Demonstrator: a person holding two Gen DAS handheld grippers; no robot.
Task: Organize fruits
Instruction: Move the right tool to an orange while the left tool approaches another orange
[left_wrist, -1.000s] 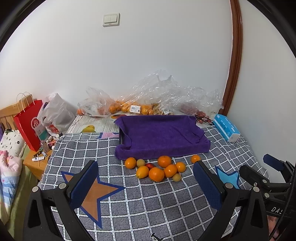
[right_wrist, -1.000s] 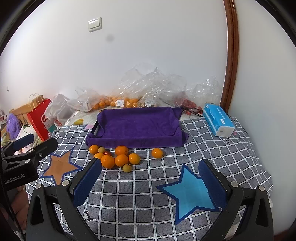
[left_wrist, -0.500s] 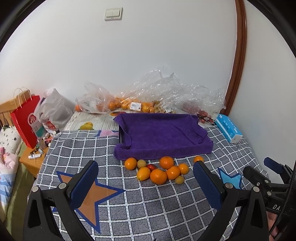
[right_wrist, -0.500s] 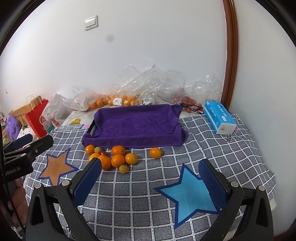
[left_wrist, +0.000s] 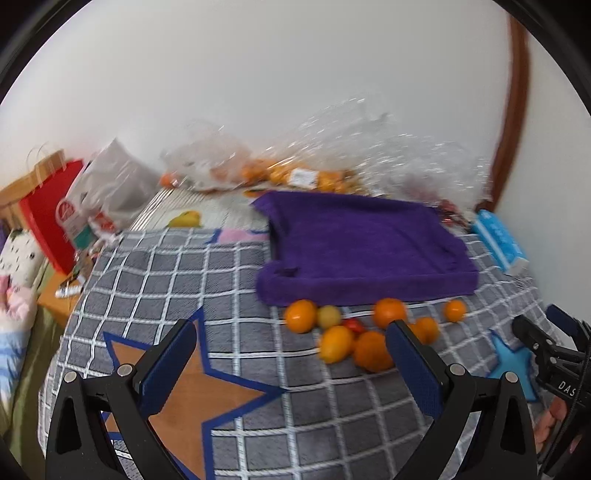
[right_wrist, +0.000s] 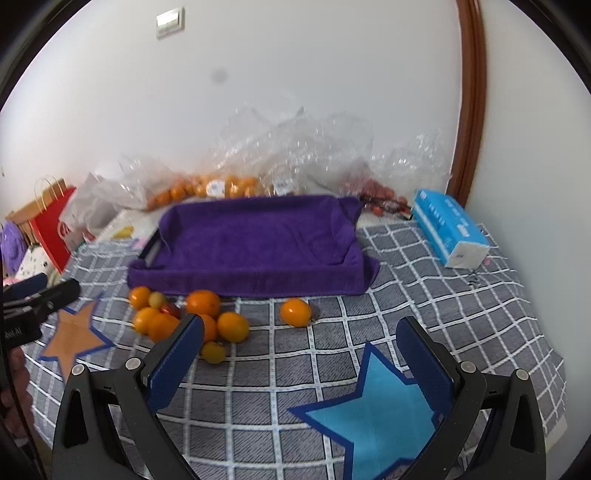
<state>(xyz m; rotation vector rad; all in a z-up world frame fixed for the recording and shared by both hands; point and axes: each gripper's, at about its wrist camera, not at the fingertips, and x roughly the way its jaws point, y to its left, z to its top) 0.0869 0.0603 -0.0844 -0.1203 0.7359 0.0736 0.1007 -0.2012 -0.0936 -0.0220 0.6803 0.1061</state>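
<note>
Nine or so small fruits (left_wrist: 354, 332) lie loose on the checked cover (left_wrist: 177, 273), bunched just in front of the purple tray (left_wrist: 362, 243), seen from the left wrist. The left gripper (left_wrist: 291, 362) hangs above the cover with fingers spread wide and nothing between them; its right finger hides part of the bunch. Most fruits look like oranges: round, firm, dimpled skin, light, likely to roll on the soft bedding. A red tomato (left_wrist: 354, 325) sits among them and would bruise under a hard squeeze. The picture is blurred, so finer detail is lost.

From the right wrist, the right gripper (right_wrist: 299, 350) is likewise wide open and empty. One orange (right_wrist: 295, 312) sits apart from the bunch (right_wrist: 184, 317), near the tray (right_wrist: 255, 240); it looks the easiest to take, pinched across its widest middle. A towel drapes the tray, giving a soft, plush landing. Crinkly plastic bags (right_wrist: 288, 147) and a tissue pack (right_wrist: 448, 232) lie behind.
</note>
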